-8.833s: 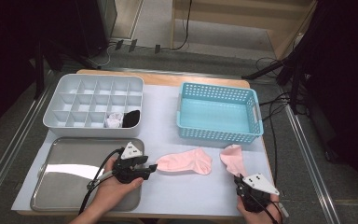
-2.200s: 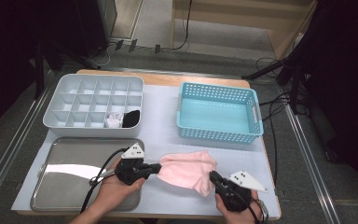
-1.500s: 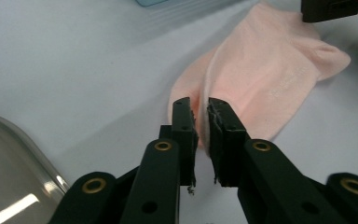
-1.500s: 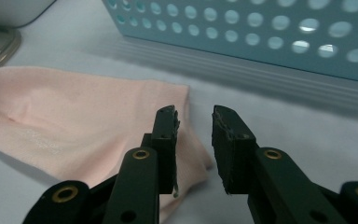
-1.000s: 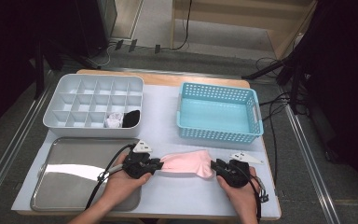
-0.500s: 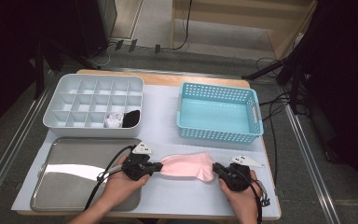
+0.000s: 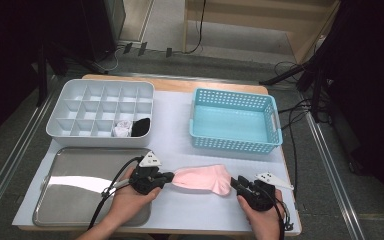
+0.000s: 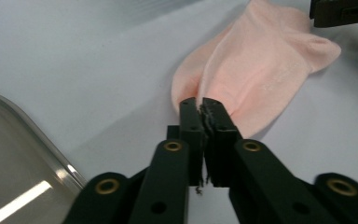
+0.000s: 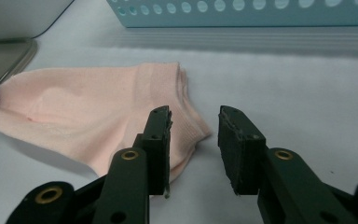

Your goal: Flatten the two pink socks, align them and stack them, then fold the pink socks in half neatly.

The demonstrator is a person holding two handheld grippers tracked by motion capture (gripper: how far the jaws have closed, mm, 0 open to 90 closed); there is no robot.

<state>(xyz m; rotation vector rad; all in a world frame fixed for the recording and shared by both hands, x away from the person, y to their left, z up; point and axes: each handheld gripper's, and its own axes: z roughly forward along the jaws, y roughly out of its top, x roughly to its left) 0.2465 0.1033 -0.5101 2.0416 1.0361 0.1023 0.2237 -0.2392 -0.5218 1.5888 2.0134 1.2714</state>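
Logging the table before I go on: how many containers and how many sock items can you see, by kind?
Pink socks, stacked as a pair: 2
Rolled socks in the divided organizer: 2, white and black
Blue basket: 1
Metal tray: 1
Organizer: 1
Total: 7

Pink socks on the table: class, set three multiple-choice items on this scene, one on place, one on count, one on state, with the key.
1. Where do the pink socks lie?
A in the blue basket
B on the table between the tongs
C on the metal tray

2. How many compartments of the grey organiser hold something?
A none
B two
C five

3. The left tongs are
A shut on the socks
B wide open
C resting in the basket

Key: B, they lie on the white cover; B, one white item and one black; A, the jaws pinch the pink cloth.
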